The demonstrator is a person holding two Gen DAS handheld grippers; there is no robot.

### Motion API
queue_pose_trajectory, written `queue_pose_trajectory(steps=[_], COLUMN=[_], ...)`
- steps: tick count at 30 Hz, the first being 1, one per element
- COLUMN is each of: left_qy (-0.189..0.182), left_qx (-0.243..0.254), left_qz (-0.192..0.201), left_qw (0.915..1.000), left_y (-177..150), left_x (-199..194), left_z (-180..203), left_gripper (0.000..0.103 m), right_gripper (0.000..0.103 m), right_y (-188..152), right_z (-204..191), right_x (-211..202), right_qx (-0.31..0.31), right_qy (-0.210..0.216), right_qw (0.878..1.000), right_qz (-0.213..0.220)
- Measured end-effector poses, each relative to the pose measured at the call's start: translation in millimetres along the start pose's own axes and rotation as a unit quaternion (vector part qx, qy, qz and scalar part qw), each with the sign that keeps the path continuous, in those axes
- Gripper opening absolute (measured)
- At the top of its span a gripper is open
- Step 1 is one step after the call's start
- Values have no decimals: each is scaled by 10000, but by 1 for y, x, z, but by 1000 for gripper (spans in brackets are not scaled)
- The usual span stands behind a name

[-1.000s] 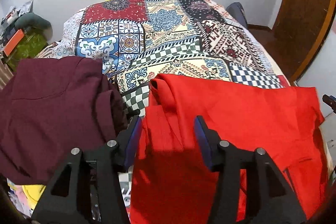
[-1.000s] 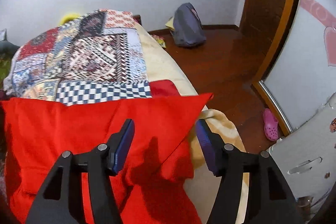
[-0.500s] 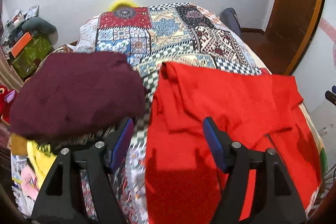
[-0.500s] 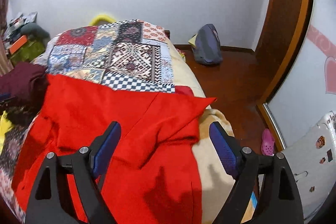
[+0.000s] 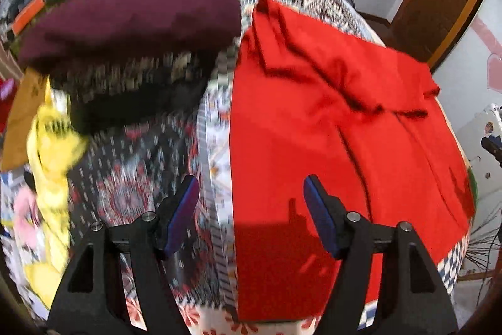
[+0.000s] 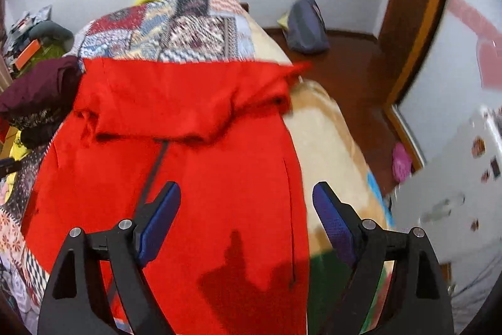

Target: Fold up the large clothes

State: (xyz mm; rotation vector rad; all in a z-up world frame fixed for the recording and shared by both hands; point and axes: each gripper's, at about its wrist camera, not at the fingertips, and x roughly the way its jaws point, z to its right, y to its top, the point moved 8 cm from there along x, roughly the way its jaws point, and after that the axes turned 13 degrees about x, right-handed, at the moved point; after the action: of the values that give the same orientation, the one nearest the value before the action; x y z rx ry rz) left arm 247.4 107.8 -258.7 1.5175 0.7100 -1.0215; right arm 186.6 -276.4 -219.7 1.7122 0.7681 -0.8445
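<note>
A large red garment (image 5: 329,146) (image 6: 194,165) lies spread on the patchwork bedspread (image 5: 200,146), its far part folded back toward me in a crumpled band. My left gripper (image 5: 251,203) hangs open above the garment's left edge, nothing between its blue pads. My right gripper (image 6: 246,209) stands open above the garment's right side, also holding nothing. Both hover clear of the cloth and cast shadows on it.
A folded maroon garment (image 5: 125,24) tops a pile of clothes at the bed's left. Yellow clothes (image 5: 50,153) lie below it. A beige blanket (image 6: 326,140) covers the bed's right edge. A grey bag (image 6: 306,25) sits on the wooden floor by the door frame (image 6: 417,11).
Both grippers opened wider and pulled back toward the near end of the bed. The red garment's folded far part now lies released, and more of its near part shows.
</note>
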Motion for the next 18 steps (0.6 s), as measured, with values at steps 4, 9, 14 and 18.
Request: queue_pose_trajectory(steps=[4,9,14,18], left_qy=[-267,-650,-1235,-1427], left_qx=[-171,-504,-739,-876], left_qz=[-292,-476,-617,-483], left_qw=[9991,9955,9877,9847], left_y=[-32,-62,-81,-87], left_x=[12,18,24,26], left_z=[3,6,21,29], left_gripper=[68,68,68,68], right_gripper=[84,84,83,68], right_y=[-26,-51,-67,-72], right_z=[26,51,61,59], right_x=[0,3,7,19], right_qx=[456,923,1128,1108], right_qy=[47,104,232,275], right_qw=[9987,9943,9912,9905], right_qz=[-230,-517,-645,-760])
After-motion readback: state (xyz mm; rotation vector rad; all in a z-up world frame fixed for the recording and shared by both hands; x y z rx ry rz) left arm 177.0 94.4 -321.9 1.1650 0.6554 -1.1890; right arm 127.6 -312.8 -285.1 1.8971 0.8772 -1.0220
